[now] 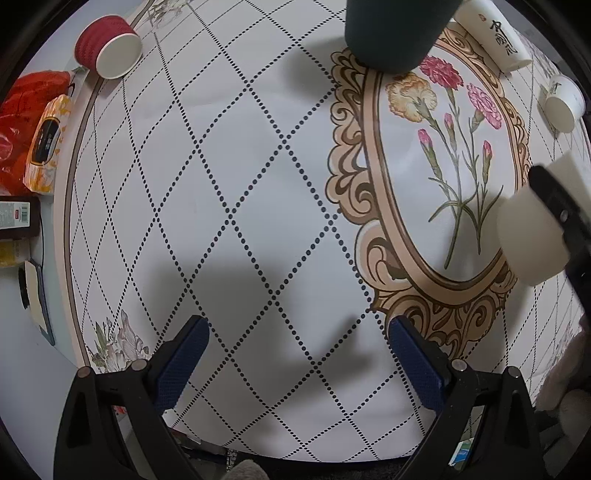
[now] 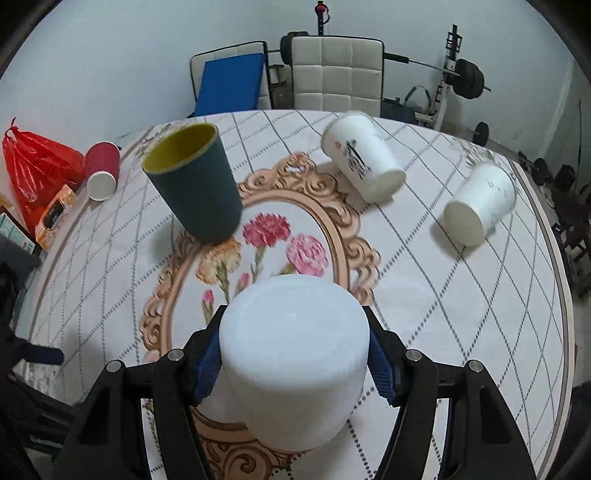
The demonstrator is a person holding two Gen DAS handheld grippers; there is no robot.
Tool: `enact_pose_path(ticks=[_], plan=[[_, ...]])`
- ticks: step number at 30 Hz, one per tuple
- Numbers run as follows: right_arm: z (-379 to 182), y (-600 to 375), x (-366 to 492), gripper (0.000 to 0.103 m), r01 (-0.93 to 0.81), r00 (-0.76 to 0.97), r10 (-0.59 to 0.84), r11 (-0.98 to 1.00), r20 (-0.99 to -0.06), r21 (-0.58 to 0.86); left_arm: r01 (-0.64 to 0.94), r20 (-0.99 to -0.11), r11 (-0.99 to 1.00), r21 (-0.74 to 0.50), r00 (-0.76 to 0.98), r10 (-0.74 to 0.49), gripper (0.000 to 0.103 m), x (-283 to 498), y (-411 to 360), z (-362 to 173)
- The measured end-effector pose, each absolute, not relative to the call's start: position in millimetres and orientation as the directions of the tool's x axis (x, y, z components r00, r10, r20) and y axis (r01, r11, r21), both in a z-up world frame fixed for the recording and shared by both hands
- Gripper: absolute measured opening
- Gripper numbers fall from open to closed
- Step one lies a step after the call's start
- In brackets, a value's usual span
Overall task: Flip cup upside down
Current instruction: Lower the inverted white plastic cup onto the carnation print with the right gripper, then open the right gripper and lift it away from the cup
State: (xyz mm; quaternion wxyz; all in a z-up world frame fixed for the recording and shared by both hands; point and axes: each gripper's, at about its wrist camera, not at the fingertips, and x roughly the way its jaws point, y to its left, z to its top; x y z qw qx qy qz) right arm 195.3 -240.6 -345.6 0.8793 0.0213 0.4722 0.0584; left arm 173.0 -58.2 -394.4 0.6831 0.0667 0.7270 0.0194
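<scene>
My right gripper [image 2: 293, 363] is shut on a plain white cup [image 2: 295, 354], held above the table with its closed base toward the camera. The same cup [image 1: 532, 236] shows at the right edge of the left wrist view, with a black finger across it. My left gripper [image 1: 298, 358] is open and empty, hovering over the patterned tablecloth. A dark green cup with a yellow inside [image 2: 194, 184] stands upright; its base shows in the left wrist view [image 1: 395, 33].
Two white printed cups [image 2: 364, 157] [image 2: 478, 203] lie on their sides at the far right. A red paper cup [image 2: 101, 170] lies on its side at the far left near a red bag [image 2: 37, 166] and tissue pack [image 2: 55, 216]. Chairs and weights stand beyond the table.
</scene>
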Motion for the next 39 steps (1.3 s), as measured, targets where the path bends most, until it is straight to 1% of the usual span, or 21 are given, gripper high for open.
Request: enact_pose_path(ticks=[4,14,15,16,17,18,19,23,26,29,32,36,39], plan=[[-352,-244,183,0.07,-0.078,0.548,0.127,0.992,-0.827,0.101,0.084,-0.99,0.989,0.124,-0.053,0.128,0.1,172,-60,-392],[-362,-245,169,0.071,-0.051,0.503,0.114,0.993,-0.857,0.102,0.105,-0.992,0.988,0.117,-0.035,0.121,0.1,172,-54,-383],[-362,-246,170,0.074,-0.043,0.494,0.112,0.994,-0.862,0.105,0.107,-0.992,0.987,0.117,-0.031,0.121,0.1,172,-55,-381],[-362,-246,170,0.081,-0.035,0.489,0.108,0.994,-0.866,0.104,0.108,-0.993,0.988,0.114,-0.027,0.118,0.1,172,-53,-379],[-362,-247,170,0.086,-0.027,0.485,0.101,0.995,-0.868,0.101,0.112,-0.993,0.987,0.113,-0.02,0.116,0.1,172,-53,-376],[-361,-247,171,0.095,-0.022,0.477,0.102,0.994,-0.873,0.104,0.116,-0.993,0.987,0.112,-0.014,0.114,0.1,174,-52,-373],[-361,-248,171,0.097,-0.017,0.465,0.106,0.994,-0.879,0.111,0.122,-0.994,0.986,0.112,-0.005,0.113,0.1,175,-53,-369],[-350,-257,165,0.098,0.056,0.443,0.1,0.989,-0.891,0.139,0.158,-0.993,0.981,0.113,0.045,0.107,0.1,175,-58,-352],[-331,-262,152,0.098,0.114,0.452,0.049,0.987,-0.891,0.112,0.183,-0.992,0.977,0.106,0.086,0.091,0.1,172,-62,-336],[-312,-270,135,0.098,0.202,0.424,-0.005,0.975,-0.905,0.089,0.212,-0.991,0.974,0.085,0.121,0.06,0.1,164,-69,-317],[-292,-277,115,0.098,0.282,0.392,-0.043,0.956,-0.919,0.076,0.249,-0.985,0.965,0.08,0.171,0.038,0.1,154,-79,-292],[-264,-283,89,0.098,0.33,0.377,-0.091,0.943,-0.922,0.042,0.271,-0.967,0.958,0.096,0.253,0.025,0.1,139,-88,-255],[-234,-290,67,0.098,0.35,0.377,-0.098,0.936,-0.921,0.044,0.271,-0.955,0.959,0.081,0.297,-0.003,0.1,125,-91,-220]])
